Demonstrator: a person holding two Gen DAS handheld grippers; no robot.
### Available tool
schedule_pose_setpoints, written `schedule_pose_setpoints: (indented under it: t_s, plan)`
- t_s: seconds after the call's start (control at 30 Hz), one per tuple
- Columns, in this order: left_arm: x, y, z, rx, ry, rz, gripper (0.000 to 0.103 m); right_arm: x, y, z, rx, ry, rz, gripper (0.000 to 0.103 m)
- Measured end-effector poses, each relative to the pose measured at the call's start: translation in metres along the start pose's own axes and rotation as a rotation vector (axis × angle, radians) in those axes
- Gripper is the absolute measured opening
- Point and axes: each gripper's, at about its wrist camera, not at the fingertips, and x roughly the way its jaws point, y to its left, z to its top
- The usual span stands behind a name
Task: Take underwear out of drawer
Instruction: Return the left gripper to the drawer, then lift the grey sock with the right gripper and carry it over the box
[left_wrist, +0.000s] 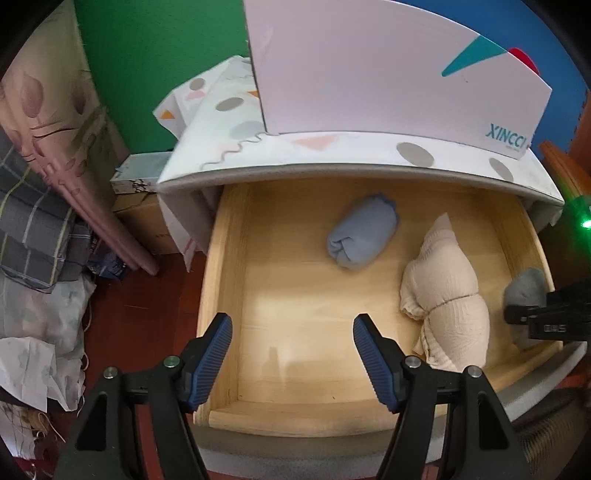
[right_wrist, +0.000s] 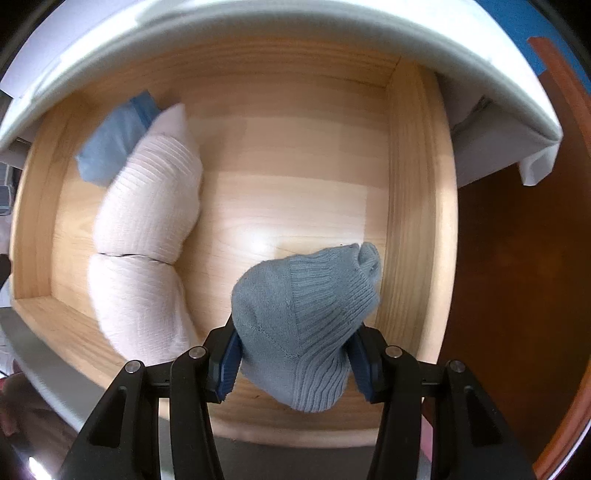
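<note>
The wooden drawer stands pulled out. A rolled light-blue garment lies toward the back of it, and a cream ribbed garment lies to the right. My left gripper hangs open over the drawer's bare front left, with nothing between its fingers. A grey-blue knit bundle is clamped between the blue pads of my right gripper, lifted off the drawer floor near the right wall. From the left wrist, that bundle and the right gripper show at the right edge. The cream garment partly covers the blue one.
A white box lettered XINCCI sits on the cabinet top, over a patterned cloth cover. Cardboard boxes and piled fabrics crowd the floor to the left. Red-brown floor lies right of the drawer.
</note>
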Motion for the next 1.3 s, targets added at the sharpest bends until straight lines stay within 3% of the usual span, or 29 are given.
schedule_pose_setpoints:
  t_s: [0.1, 0.37, 0.67, 0.97, 1.3]
  plan:
    - [0.003, -0.002, 0.001, 0.006, 0.006, 0.013, 0.070, -0.025, 0.007, 0.000, -0.017, -0.027, 0.011, 0.047]
    - [-0.005, 0.021, 0.004, -0.120, -0.033, -0.028, 0.070, -0.123, 0.031, 0.003, -0.096, -0.140, 0.027, 0.047]
    - [-0.007, 0.035, 0.004, -0.200, -0.041, -0.048, 0.070, -0.225, 0.042, 0.061, -0.130, -0.294, 0.030, 0.047]
    - [-0.010, 0.039, 0.002, -0.229, -0.055, 0.012, 0.070, -0.255, 0.053, 0.139, -0.106, -0.394, 0.005, 0.047]
    - [-0.010, 0.040, 0.002, -0.234, -0.064, 0.018, 0.070, -0.214, 0.063, 0.183, -0.082, -0.354, -0.039, 0.047]
